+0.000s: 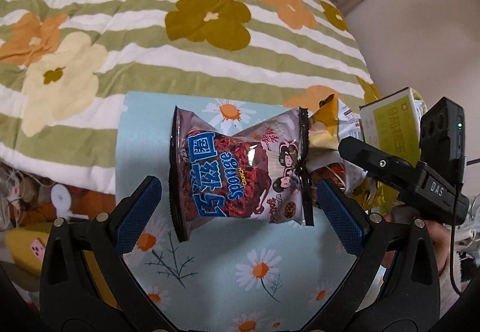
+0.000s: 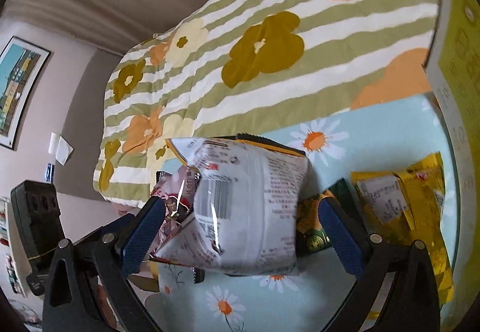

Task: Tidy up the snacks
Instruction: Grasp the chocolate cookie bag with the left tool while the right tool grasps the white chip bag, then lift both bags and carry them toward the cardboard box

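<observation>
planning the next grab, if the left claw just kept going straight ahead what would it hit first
Most likely the Sponge Crunch bag: it lies on the daisy-print cloth right between the open fingers of the left claw. Depth is hard to judge, so the claw may pass just above it.

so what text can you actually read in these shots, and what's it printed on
"Sponge" and smaller "crunch": on the purple snack bag, beside large Chinese characters.
"DAS": on the black device at the right of the left wrist view.
Yellow-green box: Chinese print, too blurred to read.
White bag: barcode and fine print, too small to read.
Yellow bag: label too small to read.
</observation>
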`<state>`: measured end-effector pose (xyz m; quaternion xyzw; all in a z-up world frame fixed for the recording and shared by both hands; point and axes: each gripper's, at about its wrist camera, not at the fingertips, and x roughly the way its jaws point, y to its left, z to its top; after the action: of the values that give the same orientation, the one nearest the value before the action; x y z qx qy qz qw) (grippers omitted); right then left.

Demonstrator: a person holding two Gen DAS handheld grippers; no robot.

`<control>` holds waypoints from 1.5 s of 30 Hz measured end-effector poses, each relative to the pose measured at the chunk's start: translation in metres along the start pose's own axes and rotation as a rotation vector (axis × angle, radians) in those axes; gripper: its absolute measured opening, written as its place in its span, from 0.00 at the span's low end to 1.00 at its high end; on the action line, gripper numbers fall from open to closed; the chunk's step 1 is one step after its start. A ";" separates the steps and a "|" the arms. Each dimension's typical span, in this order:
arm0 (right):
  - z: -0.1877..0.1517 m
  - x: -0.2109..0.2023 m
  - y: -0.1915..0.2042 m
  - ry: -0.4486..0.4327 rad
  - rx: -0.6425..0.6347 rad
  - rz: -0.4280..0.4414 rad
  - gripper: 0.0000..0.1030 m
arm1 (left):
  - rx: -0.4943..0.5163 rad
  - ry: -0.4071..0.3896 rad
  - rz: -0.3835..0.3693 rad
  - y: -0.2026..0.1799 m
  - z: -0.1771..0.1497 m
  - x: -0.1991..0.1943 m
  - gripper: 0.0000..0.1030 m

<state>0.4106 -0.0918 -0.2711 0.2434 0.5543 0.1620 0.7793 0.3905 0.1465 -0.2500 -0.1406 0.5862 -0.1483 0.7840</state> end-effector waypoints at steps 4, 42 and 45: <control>-0.001 0.010 0.004 0.023 -0.012 -0.002 0.83 | 0.001 0.022 0.002 0.002 0.003 0.009 0.99; -0.002 -0.029 -0.001 -0.106 -0.044 -0.043 0.54 | 0.034 0.093 0.099 -0.010 0.008 0.058 1.00; -0.001 -0.029 0.000 -0.106 -0.040 -0.039 0.54 | 0.031 0.083 0.081 -0.007 0.007 0.056 0.99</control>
<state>0.3997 -0.1071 -0.2490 0.2251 0.5136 0.1449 0.8152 0.4118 0.1185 -0.2940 -0.0982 0.6212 -0.1310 0.7664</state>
